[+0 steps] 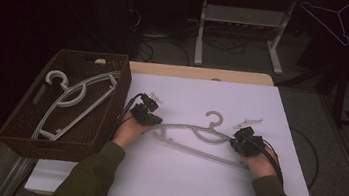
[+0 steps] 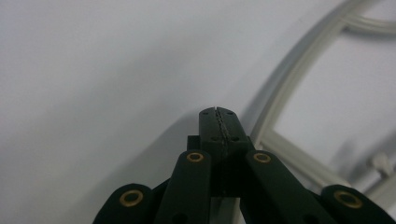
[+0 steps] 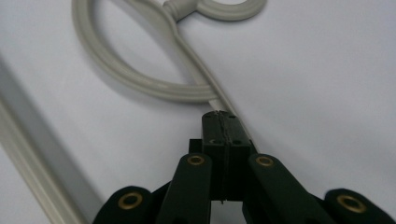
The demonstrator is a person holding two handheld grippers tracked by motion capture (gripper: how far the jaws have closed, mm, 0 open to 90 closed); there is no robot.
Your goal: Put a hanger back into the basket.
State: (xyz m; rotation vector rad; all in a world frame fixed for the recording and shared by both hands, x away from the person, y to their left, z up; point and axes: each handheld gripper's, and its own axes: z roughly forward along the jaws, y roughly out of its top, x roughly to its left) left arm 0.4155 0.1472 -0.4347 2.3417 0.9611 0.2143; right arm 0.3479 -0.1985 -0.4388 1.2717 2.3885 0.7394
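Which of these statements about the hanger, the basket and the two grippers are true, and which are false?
1. A hanger lies flat on the white table. True.
2. The basket is at the right of the table. False: it is at the left.
3. The basket is empty. False: hangers lie in it.
4. The left gripper is shut. True.
5. The right gripper is wide open. False: its jaws are together.

My two grippers are matte black. The left gripper (image 2: 217, 112) has flat black links with brass-ringed pivot holes, and fine ridges run along the inner edges of its pads; the right gripper (image 3: 220, 114) is built the same. From above, a pale plate tops each one, black cables trail back from both, and I wear olive-green sleeves.
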